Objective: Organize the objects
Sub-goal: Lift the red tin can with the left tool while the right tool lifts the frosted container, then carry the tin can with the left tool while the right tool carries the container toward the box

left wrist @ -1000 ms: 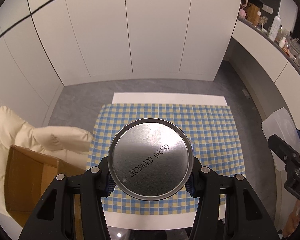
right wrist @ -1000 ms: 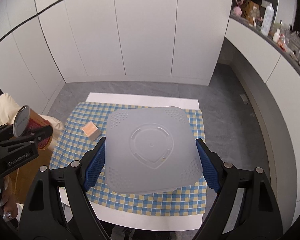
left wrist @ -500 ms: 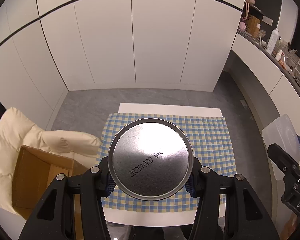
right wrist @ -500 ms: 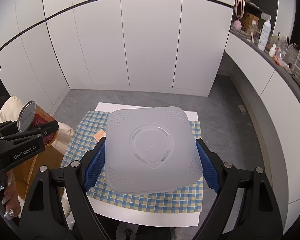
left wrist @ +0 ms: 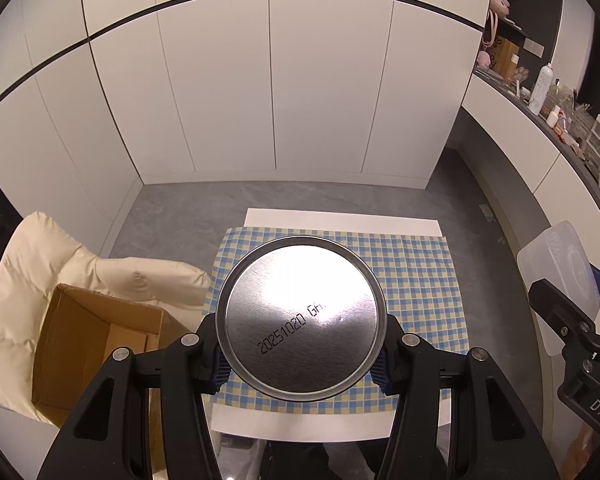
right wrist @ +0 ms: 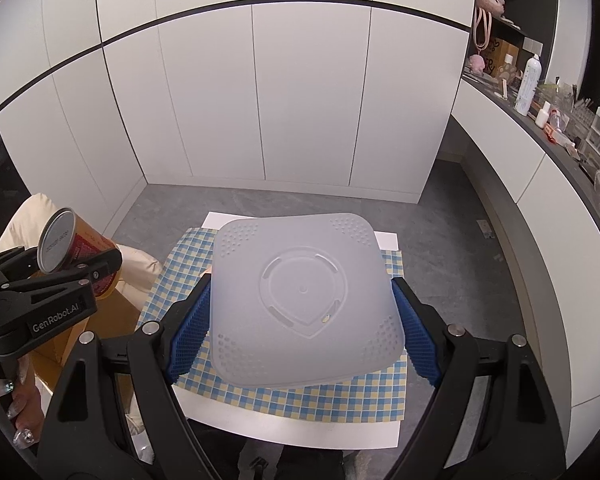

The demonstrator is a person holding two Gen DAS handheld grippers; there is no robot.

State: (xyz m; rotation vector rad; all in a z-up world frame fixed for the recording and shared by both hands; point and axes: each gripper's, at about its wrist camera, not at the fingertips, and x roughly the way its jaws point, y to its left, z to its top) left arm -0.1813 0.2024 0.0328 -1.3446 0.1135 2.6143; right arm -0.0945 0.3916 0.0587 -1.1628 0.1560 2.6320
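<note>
both grips sit higher than a sec ago; checked tabletop [left wrist: 412, 264] looks smaller. left hand-held gripper [left wrist: 302, 354] clamped on round metal-ended can [left wrist: 300, 320], right hand-held gripper [right wrist: 302, 320] clamped on frosted square plastic container [right wrist: 304, 304], each centred btwn pads, prob lifted clear for carrying toward brown cardboard box [left wrist: 96, 344].

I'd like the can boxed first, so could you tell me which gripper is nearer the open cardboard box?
Left. The left gripper, holding the can, is beside the cardboard box; the right gripper is farther right.

cloth [left wrist: 412, 264] on table [left wrist: 300, 426], box [left wrist: 96, 344] left
</note>
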